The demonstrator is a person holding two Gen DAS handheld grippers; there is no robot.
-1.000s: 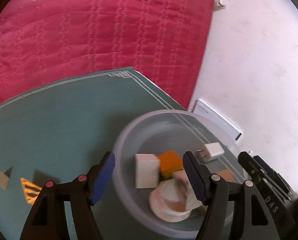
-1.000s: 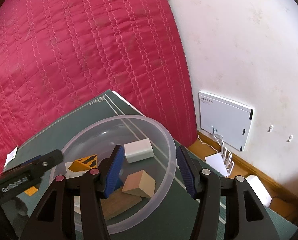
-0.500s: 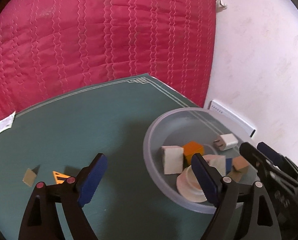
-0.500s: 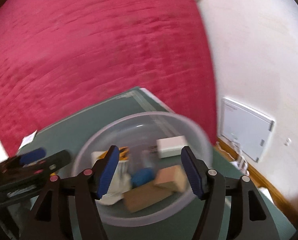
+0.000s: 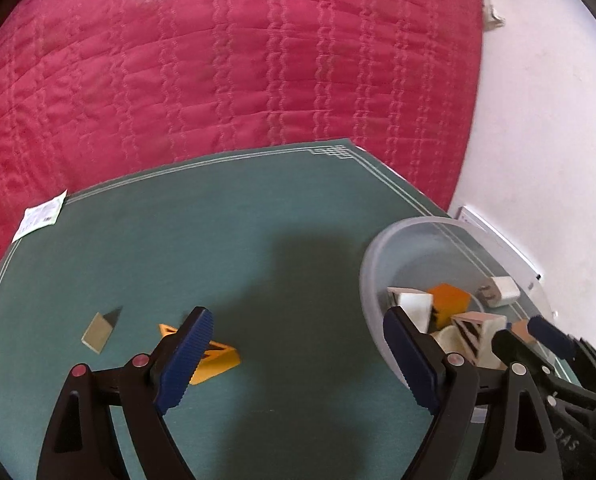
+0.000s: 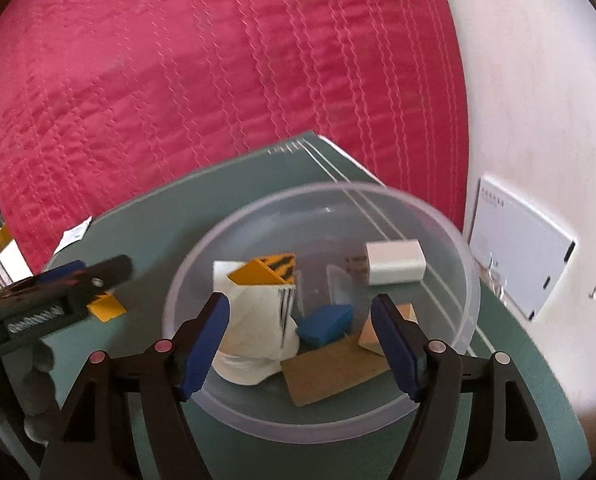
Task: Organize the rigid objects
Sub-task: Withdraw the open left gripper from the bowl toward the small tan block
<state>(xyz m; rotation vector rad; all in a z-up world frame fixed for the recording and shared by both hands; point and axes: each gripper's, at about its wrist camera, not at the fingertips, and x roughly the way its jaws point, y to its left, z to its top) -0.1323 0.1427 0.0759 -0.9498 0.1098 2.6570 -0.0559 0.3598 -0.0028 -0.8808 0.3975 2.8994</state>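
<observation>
As both sets of jaws have just been opening, we find nothing between either pair: the left gripper [image 5: 294, 344] stands wide apart over the green desk [image 5: 234, 240], and the right gripper [image 6: 300, 330] hangs apart just above the clear bowl [image 6: 454, 240].

A second ago the left gripper looked straight down into that bowl; now the bowl sits off at its right edge and two loose pieces have come to the fore. We read that as a drop-off completed and a swing toward the next pick-up.

Already gathered in the bowl are a white charger [image 6: 394, 262], an orange striped wedge [image 6: 264, 270], a blue block [image 6: 326, 322], a flat brown block [image 6: 332, 370], a tan cube [image 6: 372, 330] partly hidden behind the right gripper's finger, and a white cup-like piece [image 6: 258, 328] whose exact shape the blur leaves us unsure of.

Outside it, an orange triangular block [image 5: 214, 356] lies on the desk, partly hidden behind the left gripper's near finger, and a small beige block [image 5: 98, 332] rests a little further left, apart from it. We judge these two to be the work still outstanding, with the orange one the likelier next target. Behind the desk, a red quilted bed [image 5: 226, 60] fills the background, and a paper tag [image 5: 42, 216] lies at the desk's far left corner.
</observation>
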